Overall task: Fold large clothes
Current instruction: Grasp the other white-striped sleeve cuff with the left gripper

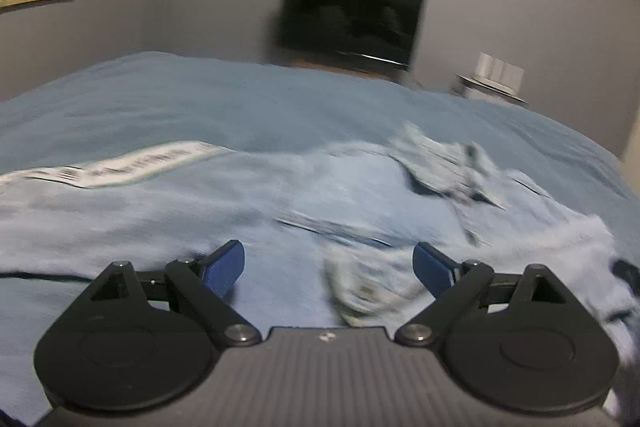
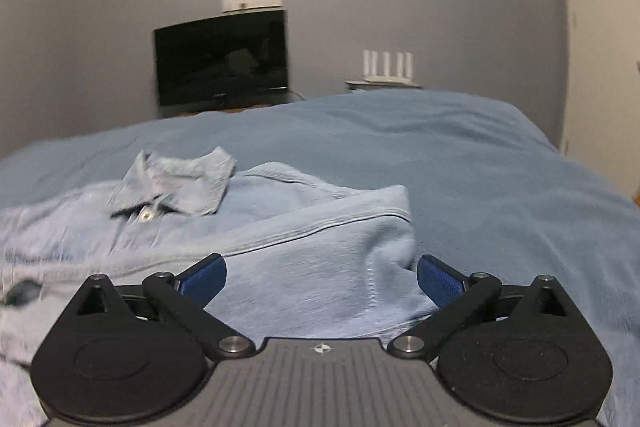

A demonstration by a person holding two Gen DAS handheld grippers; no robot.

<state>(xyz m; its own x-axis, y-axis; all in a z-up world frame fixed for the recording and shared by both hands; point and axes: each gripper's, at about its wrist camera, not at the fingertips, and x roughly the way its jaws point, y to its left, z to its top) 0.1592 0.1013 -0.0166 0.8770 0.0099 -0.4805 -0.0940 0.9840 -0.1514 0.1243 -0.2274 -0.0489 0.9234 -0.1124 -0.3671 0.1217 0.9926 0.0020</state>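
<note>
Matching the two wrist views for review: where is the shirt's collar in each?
Left wrist: collar right of centre, blurred, beyond the open left gripper.
Right wrist: collar left of centre, beyond the open right gripper.
Shared landmark: television behind the bed.

Lying spread on the bed (image 2: 460, 147): the shirt (image 2: 312, 259), collar (image 2: 180, 179) toward the far side. Resting left of the collar on the shirt's far edge: a printed strip (image 1: 116, 163). Standing behind the bed against the wall: a television (image 2: 222, 59), a box (image 2: 252, 2) sitting on top; right of it, a router (image 2: 387, 67) sitting on a stand
</note>
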